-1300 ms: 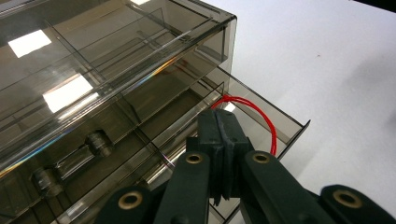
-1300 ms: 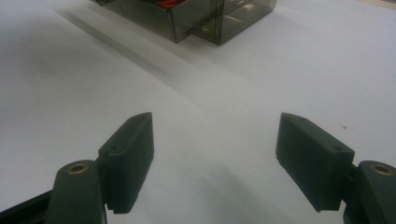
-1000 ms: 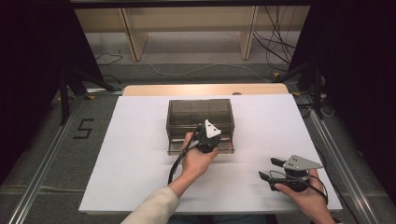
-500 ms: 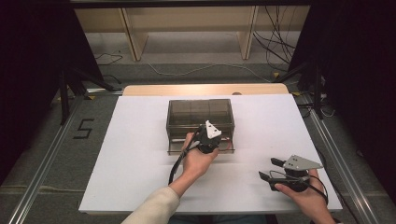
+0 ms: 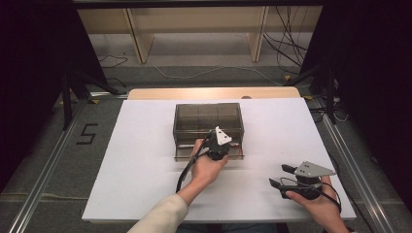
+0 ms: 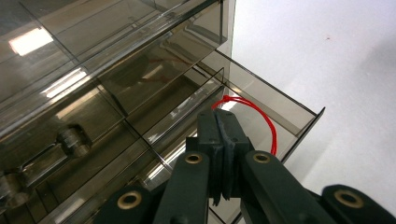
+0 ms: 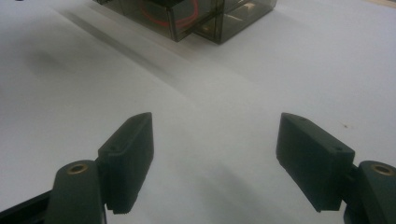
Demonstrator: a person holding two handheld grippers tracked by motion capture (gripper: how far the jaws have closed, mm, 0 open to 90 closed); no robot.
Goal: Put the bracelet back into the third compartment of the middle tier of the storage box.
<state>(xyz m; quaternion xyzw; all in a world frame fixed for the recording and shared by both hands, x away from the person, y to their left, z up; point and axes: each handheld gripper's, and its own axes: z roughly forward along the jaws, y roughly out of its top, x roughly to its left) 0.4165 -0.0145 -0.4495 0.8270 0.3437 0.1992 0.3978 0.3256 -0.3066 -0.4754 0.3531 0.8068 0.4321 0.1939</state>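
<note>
- The drawer box (image 5: pixel 208 121) stands on the table (image 5: pixel 141 160), toward its far middle.
- One drawer (image 6: pixel 275 112) sticks out at the box's near side — a cord (image 6: pixel 261 116) lies in it.
- The left gripper (image 5: pixel 217 148) sits over that drawer.
- The right gripper (image 5: pixel 284 177) rests near the table's near right corner — well apart from the box.

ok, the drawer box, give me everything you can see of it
The drawer box is a smoky, see-through plastic cabinet, upright near the middle of the white table. Its bottom drawer is pulled partly out toward the person. Dividers split it into compartments, and a red loop lies in the open one. The left gripper, jaws shut, sits at the drawer; whether it touches the loop is unclear.
</note>
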